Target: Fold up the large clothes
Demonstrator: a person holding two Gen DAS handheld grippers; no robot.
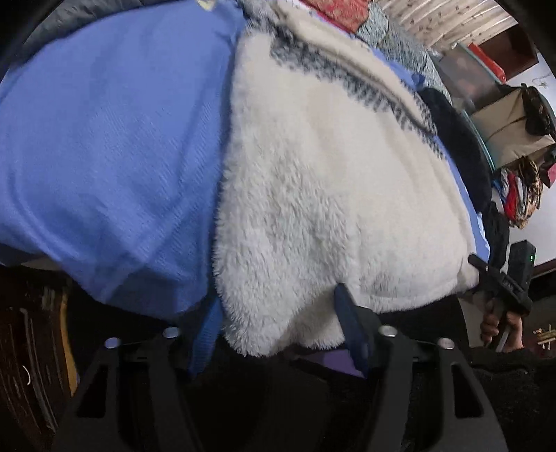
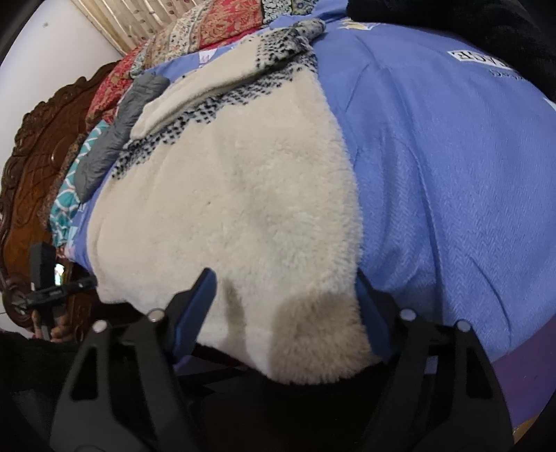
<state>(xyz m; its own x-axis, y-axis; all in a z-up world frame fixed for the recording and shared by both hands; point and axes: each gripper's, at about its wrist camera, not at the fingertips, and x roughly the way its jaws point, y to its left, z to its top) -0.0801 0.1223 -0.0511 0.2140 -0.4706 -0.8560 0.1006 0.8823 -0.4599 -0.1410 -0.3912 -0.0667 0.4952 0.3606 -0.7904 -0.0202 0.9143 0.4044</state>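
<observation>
A cream fleece garment (image 1: 330, 194) with a black-and-white patterned band lies spread on a blue bedsheet (image 1: 104, 156); it also shows in the right wrist view (image 2: 236, 215). My left gripper (image 1: 278, 313) is open, its blue fingers (image 1: 351, 320) straddling the garment's hanging near corner. My right gripper (image 2: 288, 306) is open too, fingers (image 2: 194, 306) on either side of the other near corner. Each gripper shows at the edge of the other's view, the right one (image 1: 500, 278) and the left one (image 2: 52, 288).
A carved wooden headboard (image 2: 41, 146) stands at the bed's end. Patterned quilts (image 2: 208, 31) and a grey jacket (image 2: 118, 132) lie at the far side. Dark clothes (image 1: 462, 149), boxes (image 1: 504, 118) and a clothes pile (image 1: 521, 191) sit beyond the bed.
</observation>
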